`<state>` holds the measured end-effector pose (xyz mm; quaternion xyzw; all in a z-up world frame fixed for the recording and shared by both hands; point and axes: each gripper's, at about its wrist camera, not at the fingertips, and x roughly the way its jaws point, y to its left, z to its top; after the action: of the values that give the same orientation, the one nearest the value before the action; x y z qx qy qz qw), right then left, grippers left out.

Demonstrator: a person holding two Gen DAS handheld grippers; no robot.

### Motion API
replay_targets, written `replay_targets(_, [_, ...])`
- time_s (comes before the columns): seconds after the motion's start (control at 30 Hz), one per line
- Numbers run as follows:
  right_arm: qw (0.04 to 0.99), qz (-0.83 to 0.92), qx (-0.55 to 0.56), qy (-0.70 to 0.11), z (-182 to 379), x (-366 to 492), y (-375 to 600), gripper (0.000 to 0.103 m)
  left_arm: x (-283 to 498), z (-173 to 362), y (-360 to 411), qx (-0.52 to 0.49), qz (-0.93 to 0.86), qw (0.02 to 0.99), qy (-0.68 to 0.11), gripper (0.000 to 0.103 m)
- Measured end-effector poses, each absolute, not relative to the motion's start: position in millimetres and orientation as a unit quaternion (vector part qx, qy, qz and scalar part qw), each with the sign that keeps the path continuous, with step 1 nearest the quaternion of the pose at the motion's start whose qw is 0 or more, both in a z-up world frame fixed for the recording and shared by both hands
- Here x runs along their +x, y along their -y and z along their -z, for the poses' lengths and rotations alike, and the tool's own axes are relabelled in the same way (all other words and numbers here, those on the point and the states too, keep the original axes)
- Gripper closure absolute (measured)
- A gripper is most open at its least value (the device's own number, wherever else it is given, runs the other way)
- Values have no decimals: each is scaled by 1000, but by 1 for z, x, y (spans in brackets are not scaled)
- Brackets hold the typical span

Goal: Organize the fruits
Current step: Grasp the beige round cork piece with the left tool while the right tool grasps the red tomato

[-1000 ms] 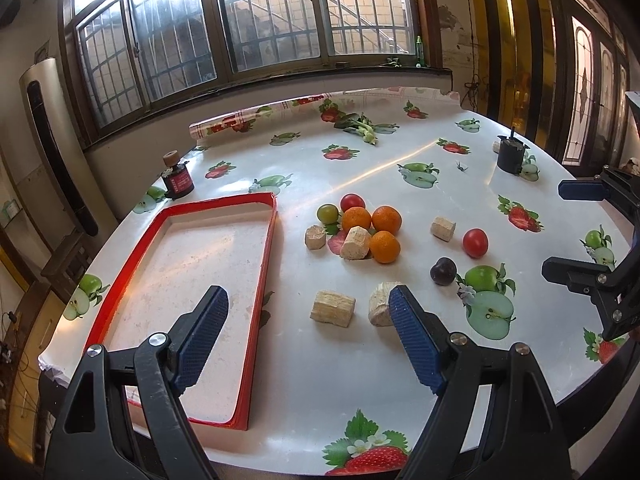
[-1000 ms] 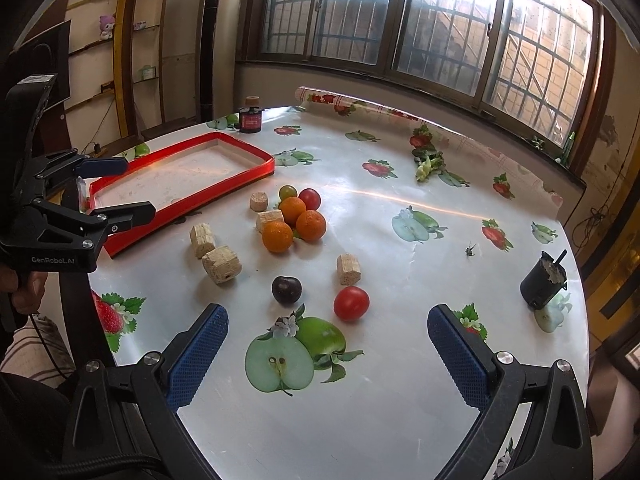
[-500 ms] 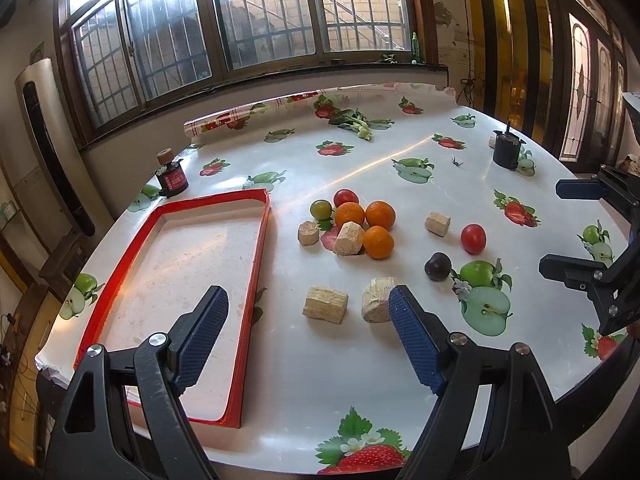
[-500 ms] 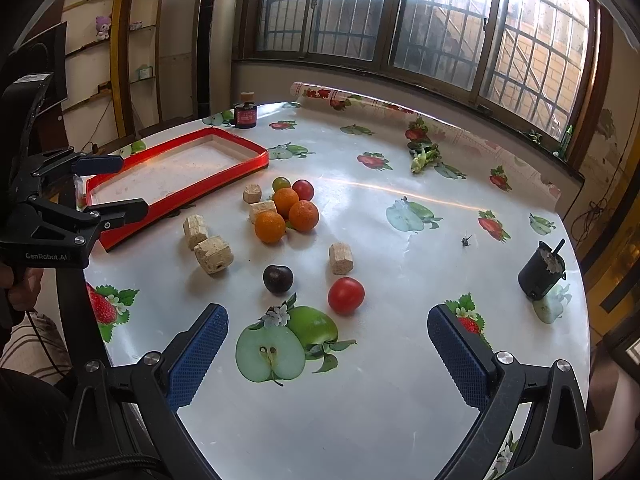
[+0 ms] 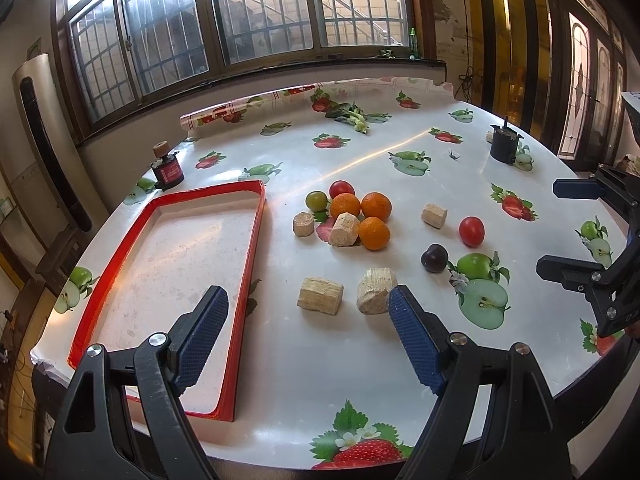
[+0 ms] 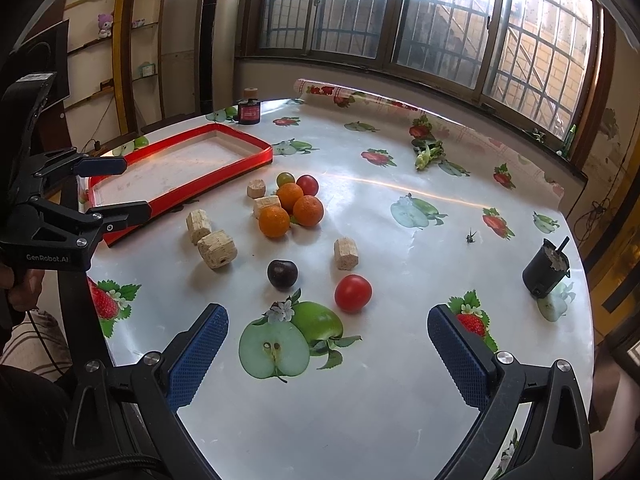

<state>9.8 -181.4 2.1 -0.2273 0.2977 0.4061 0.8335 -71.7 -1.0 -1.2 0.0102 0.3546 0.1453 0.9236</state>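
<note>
Glossy round desk: smooth round fruit, rough cork-like blocks, empty red-rimmed tray; left tongs, right tongs both wide apart, empty.

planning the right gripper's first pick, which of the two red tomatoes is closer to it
The lone red tomato beside the dark plum, just ahead of the right gripper. The other red tomato sits farther back, behind the oranges.

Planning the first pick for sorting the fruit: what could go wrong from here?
The three oranges touch a cork block, so a grab could catch both. The red tomato and dark plum may roll away. Both the left gripper and right gripper hover open, empty.
</note>
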Motion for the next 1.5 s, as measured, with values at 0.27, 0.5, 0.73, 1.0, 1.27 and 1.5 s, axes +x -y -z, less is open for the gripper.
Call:
replay_targets(0.27, [832, -408, -220, -305, 3, 14, 184, 2, -69, 9, 0, -3, -133, 920, -368, 20])
replay_targets(0.5, [829, -410, -213, -316, 11, 20, 183, 2, -61, 18, 0, -34, -99, 915, -390, 20])
replay_targets(0.73, [825, -408, -198, -338, 23, 36, 180, 2, -41, 26, 1, -74, -55, 904, -419, 20])
replay_targets(1.0, [815, -396, -169, -389, 40, 71, 173, 16, -13, 41, -1, -90, -41, 888, -448, 20])
replay_targets(1.27, [801, -394, -151, -425, 58, 96, 166, 46, 0, 50, 2, -71, -39, 886, -457, 21])
replay_targets(1.5, [795, -398, -161, -428, 66, 100, 149, 59, 5, 45, 7, -34, -27, 896, -441, 61])
